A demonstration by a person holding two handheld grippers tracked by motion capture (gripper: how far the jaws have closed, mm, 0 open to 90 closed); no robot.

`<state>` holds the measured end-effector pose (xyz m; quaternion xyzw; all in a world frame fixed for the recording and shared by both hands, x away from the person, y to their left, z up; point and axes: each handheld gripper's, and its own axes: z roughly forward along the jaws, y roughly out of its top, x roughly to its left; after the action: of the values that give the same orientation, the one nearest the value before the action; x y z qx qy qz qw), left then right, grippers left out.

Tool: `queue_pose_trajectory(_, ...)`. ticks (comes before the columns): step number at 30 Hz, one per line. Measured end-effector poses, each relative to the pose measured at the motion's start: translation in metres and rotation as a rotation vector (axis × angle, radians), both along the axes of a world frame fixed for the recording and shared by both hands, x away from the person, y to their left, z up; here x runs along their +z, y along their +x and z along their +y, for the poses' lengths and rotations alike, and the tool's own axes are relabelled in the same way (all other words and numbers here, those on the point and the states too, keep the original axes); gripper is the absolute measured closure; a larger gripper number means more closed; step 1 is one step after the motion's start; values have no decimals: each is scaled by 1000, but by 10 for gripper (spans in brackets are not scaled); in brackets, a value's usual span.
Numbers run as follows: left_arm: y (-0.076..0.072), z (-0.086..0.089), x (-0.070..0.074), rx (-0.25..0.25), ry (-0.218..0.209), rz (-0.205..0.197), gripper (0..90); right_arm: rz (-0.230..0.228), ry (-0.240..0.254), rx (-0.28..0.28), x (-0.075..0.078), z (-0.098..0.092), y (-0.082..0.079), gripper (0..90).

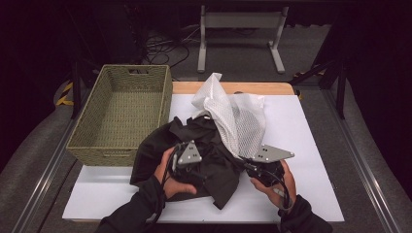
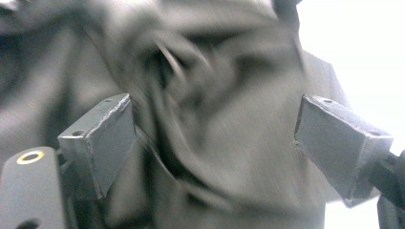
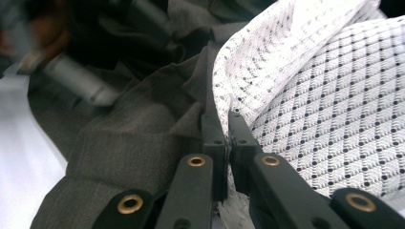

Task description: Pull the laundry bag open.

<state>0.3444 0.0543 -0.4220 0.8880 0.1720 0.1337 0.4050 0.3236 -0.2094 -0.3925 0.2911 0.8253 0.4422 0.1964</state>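
White mesh cloth is pinched at its edge in the closed right tongs; open left tongs straddle the dark garment lying just ahead on the bench.

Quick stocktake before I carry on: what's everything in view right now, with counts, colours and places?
Basket: one, olive woven, nothing in it, left side of the table.
Black garment: one, crumpled, centre front, its left edge against the basket.
White mesh cloth: one, white with a dotted diamond pattern, lying over the black garment's right part.
Table: one, white sheet over a wooden top.
Metal stand: one, grey, on the floor behind the table.
Left gripper: jaws wide apart over the black garment, pads not pressing it.
Right gripper: jaws shut on the white mesh cloth's edge.
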Motion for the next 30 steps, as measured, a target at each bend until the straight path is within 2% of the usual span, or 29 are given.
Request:
queue_pose_trajectory(1,0,-4,-8,4,41,-11,113,5,1,7,-1,0,1,884)
queue_pose_trajectory(3,11,-16,-30,29,127,2,105,23,-5,15,-2,2,3,883)
queue_pose_trajectory(4,18,-19,-37,44,122,45,105,25,-7,21,-4,4,3,884)
queue_pose_trajectory(5,23,-19,-40,60,76,73,79,30,-14,28,-5,6,3,884)
queue_pose_trajectory(6,29,-20,-41,69,49,96,112,32,-20,32,-7,7,3,883)
queue_pose_trajectory(7,31,-21,-40,57,56,87,183,35,-23,35,-9,9,3,883)
queue_pose_trajectory(8,33,-22,-39,50,46,89,261,38,-25,38,-10,9,4,883)
queue_pose_trajectory(9,35,-26,-37,62,42,82,357,44,-27,43,-11,10,5,883)
queue_pose_trajectory(10,36,-28,-36,59,54,58,546,50,-26,45,-13,11,5,883)
queue_pose_trajectory(11,38,-32,-35,68,64,37,670,56,-23,47,-14,11,6,884)
queue_pose_trajectory(12,43,-36,-38,79,30,65,729,61,-20,49,-15,12,6,884)
queue_pose_trajectory(13,45,-37,-38,88,20,68,782,65,-19,53,-16,13,5,884)
queue_pose_trajectory(14,46,-38,-38,105,2,60,796,63,-20,55,-16,14,5,884)
queue_pose_trajectory(15,48,-37,-35,120,-46,40,805,63,-20,57,-16,14,4,885)
queue_pose_trajectory(16,48,-37,-35,120,-46,40,810,63,-20,57,-16,14,4,885)
queue_pose_trajectory(17,47,-34,-25,148,-131,10,810,62,-19,58,-16,15,4,887)
queue_pose_trajectory(18,47,-34,-25,148,-131,10,813,62,-19,58,-16,15,4,887)
queue_pose_trajectory(19,47,-34,-21,138,-157,17,813,49,-11,57,-13,17,2,889)
queue_pose_trajectory(20,42,-34,-14,153,-184,-6,814,37,-2,56,-10,17,2,890)
queue_pose_trajectory(23,31,-32,3,135,-231,-45,817,-8,45,66,8,19,-3,891)
queue_pose_trajectory(24,24,-31,12,116,-251,-63,818,-22,56,71,14,19,-5,892)
queue_pose_trajectory(26,10,-29,28,100,-283,-102,818,-62,100,88,33,20,-13,892)
queue_pose_trajectory(28,-3,-29,44,80,-320,-119,818,-94,131,108,50,20,-22,892)
queue_pose_trajectory(30,-14,-34,55,52,-328,-140,817,-124,149,133,68,22,-32,892)
